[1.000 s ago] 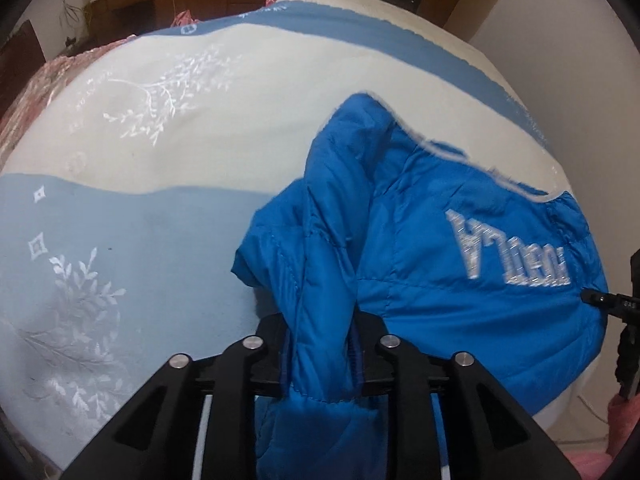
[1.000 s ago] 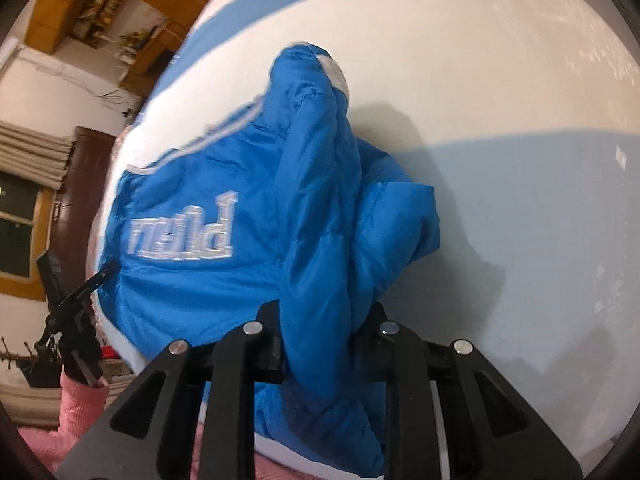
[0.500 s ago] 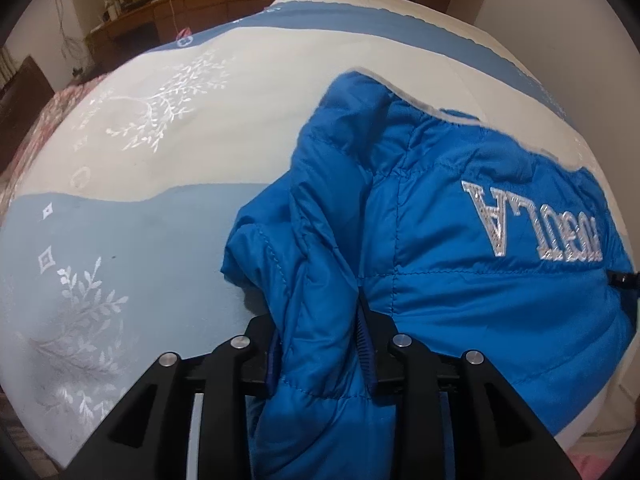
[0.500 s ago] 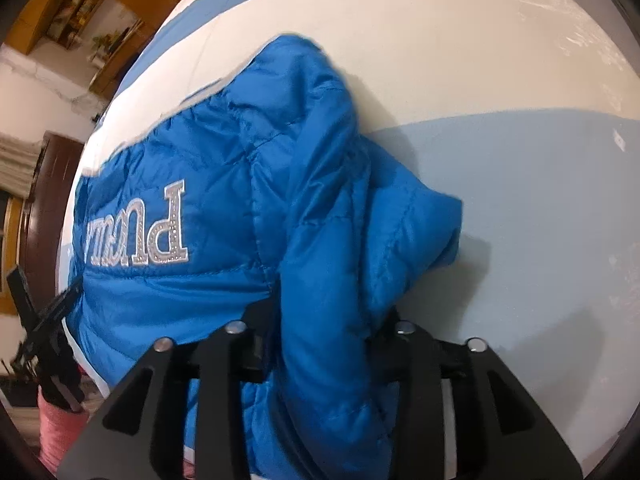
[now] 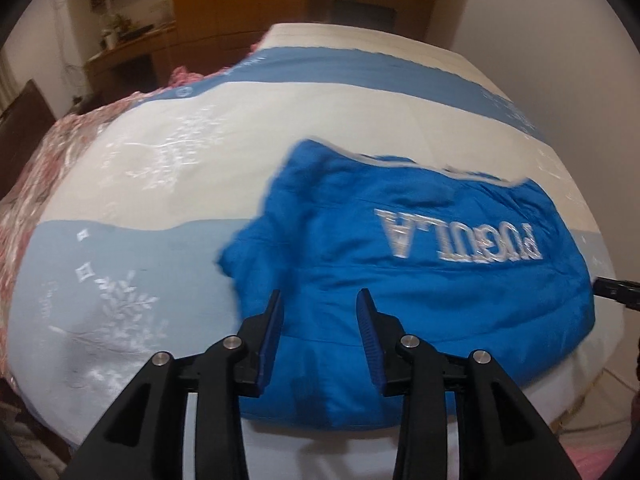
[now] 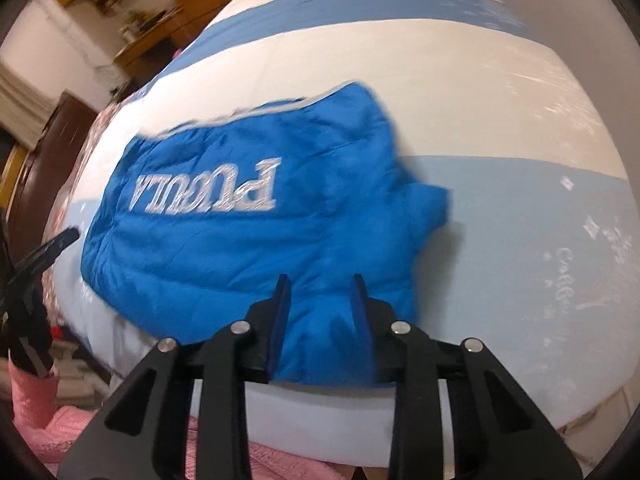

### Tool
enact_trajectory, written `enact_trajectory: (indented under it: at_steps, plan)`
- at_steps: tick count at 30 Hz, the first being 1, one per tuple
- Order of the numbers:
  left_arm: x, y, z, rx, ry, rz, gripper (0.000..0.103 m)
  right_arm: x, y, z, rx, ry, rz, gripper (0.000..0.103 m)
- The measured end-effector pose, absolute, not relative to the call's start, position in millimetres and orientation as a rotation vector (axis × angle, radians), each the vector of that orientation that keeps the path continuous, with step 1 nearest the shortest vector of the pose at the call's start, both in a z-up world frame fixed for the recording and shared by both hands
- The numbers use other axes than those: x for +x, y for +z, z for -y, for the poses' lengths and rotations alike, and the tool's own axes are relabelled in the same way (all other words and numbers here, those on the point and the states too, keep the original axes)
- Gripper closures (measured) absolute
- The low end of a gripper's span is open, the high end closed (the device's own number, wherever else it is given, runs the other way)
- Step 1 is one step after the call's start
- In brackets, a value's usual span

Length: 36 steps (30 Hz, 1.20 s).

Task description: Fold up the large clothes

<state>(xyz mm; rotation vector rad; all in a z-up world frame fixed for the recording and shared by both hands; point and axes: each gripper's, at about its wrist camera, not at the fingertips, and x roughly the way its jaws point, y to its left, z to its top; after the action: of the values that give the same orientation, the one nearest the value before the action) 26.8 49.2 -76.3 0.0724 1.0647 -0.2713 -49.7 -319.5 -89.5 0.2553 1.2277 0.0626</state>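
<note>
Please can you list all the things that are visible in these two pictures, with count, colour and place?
jacket: one, bright blue with silver letters, lying on the bed near its front edge
bed cover: one, white and light blue bands, spread over the bed
blanket: one, pink patterned, at the bed's left side
cupboard: one, brown wood, behind the bed
left tool: one, black, open, over the jacket
right tool: one, black, open, over the jacket
</note>
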Motion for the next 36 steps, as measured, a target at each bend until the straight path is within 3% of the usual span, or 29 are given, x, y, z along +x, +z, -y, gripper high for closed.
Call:
enact_trajectory:
  at_steps: [12, 20, 22, 24, 27, 36]
  plan:
    - [21, -136, -30, 0.061, -0.264, -1.184, 0.064, -40, -144, 314, 0.250, -0.016, -1.318, 0.088]
    - [22, -136, -33, 0.041, -0.253, -1.199, 0.065, -41, -145, 318, 0.279, -0.010, -1.311, 0.088]
    - [21, -125, -40, 0.014, -0.258, -1.208, 0.065, -42, -132, 321, 0.295, 0.005, -1.295, 0.083]
    - [20, -110, -51, 0.024, -0.225, -1.175, 0.055, -46, -121, 326, 0.287, -0.007, -1.280, 0.083]
    - [23, -92, -72, 0.025, -0.191, -1.141, 0.048, -47, -115, 333, 0.289, -0.027, -1.275, 0.083]
    - [32, -113, -93, 0.066, -0.133, -1.204, 0.046, -37, -121, 331, 0.239, -0.080, -1.301, 0.084]
